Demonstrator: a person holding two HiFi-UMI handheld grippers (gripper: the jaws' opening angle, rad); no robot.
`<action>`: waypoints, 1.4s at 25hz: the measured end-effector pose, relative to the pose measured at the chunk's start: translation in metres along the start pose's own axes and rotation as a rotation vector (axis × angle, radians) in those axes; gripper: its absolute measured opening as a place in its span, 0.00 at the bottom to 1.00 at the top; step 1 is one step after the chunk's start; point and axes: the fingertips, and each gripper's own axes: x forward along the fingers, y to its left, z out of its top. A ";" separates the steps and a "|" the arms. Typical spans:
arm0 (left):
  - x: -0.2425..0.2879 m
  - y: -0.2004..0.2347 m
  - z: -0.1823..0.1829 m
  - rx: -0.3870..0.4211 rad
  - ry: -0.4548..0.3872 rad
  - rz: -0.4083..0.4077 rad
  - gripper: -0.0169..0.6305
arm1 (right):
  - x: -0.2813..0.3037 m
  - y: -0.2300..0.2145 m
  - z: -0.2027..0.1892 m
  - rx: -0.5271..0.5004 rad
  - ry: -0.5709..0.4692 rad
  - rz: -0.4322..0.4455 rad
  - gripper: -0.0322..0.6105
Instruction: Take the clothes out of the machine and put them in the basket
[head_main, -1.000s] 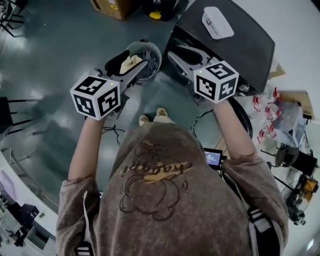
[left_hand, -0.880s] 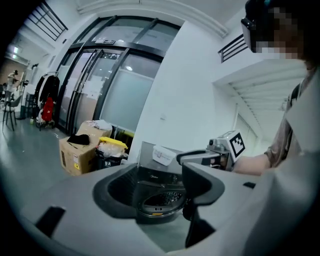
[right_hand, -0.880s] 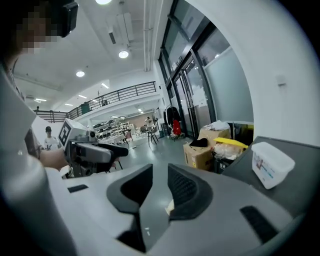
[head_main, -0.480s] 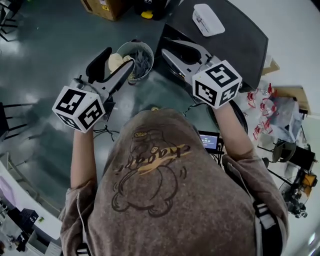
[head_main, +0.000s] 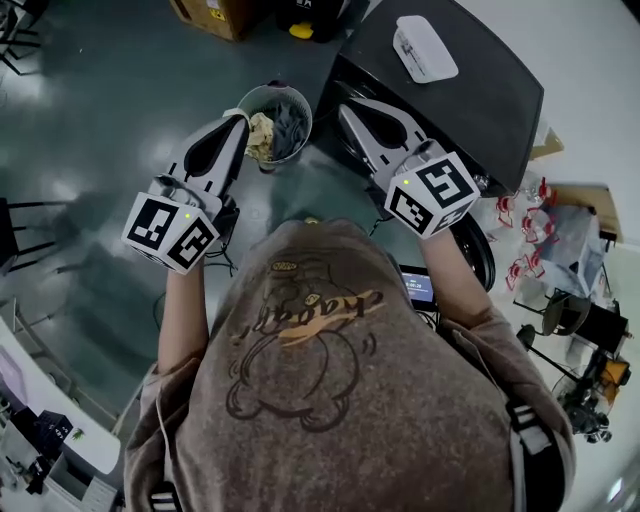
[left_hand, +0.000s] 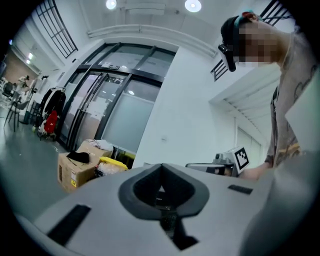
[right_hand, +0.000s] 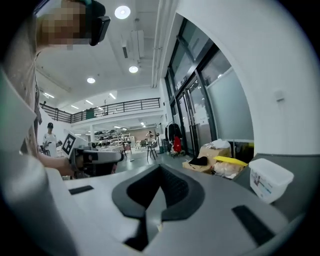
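A round grey basket (head_main: 302, 97) stands on the floor ahead of the person. It holds a cream cloth (head_main: 262, 136) and grey-blue clothes (head_main: 288, 124). My left gripper (head_main: 240, 120) hovers at the basket's left rim; its jaws have just been closing and now stand shut, with nothing between them (left_hand: 161, 166). My right gripper (head_main: 345, 108) is just right of the basket, in front of the dark machine (head_main: 470, 105). Its jaws have also just been closing and are shut on nothing (right_hand: 159, 169). The inside of the machine is hidden.
A white lidded container (head_main: 425, 48) sits on the machine's top. A cardboard box (head_main: 215, 12) and a yellow item (head_main: 303, 30) stand beyond the basket. A black chair (head_main: 20, 225) is at the far left. Clutter and cables lie at the right.
Both grippers' jaws stood open and are now shut. The cream cloth that lay by the left jaws is now in the basket. The left gripper swung right towards the basket's rim.
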 end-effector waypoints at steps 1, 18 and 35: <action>0.000 0.000 -0.002 0.004 -0.007 -0.005 0.04 | 0.000 -0.002 -0.002 0.008 -0.009 -0.007 0.04; -0.008 0.010 -0.035 0.095 0.007 0.051 0.04 | 0.014 0.001 -0.033 0.047 -0.070 0.042 0.04; -0.026 0.011 -0.063 0.057 0.035 0.104 0.04 | 0.004 0.017 -0.058 0.039 -0.023 0.077 0.04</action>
